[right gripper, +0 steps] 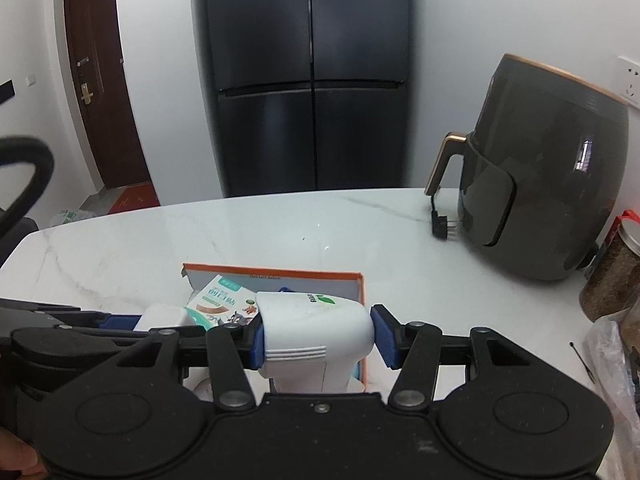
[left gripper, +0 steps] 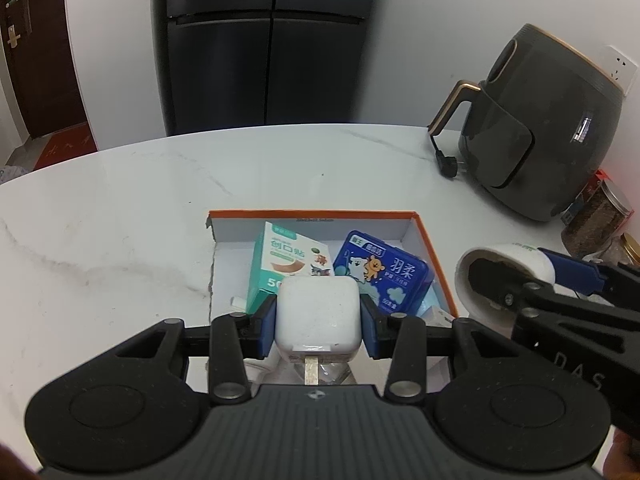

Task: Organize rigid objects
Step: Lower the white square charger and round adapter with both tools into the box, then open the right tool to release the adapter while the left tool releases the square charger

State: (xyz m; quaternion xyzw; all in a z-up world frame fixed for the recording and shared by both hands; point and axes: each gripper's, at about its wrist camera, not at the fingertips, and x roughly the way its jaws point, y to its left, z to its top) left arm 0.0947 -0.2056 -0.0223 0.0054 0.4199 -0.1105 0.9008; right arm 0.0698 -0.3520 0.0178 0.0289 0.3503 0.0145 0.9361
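Two hand-held grippers work over a white marble desk (left gripper: 120, 208). The left hand-held gripper (left gripper: 319, 322), low in the frame's centre, is clamped on a white plug adapter (left gripper: 318, 312) above an orange-rimmed box (left gripper: 316, 213) holding a green bandage carton (left gripper: 280, 264) and a blue case (left gripper: 380, 268). The right hand-held gripper (right gripper: 318, 338) grips a white device (right gripper: 316, 324) at the box's right edge — a grey air fryer (left gripper: 548, 128) stands upper right.
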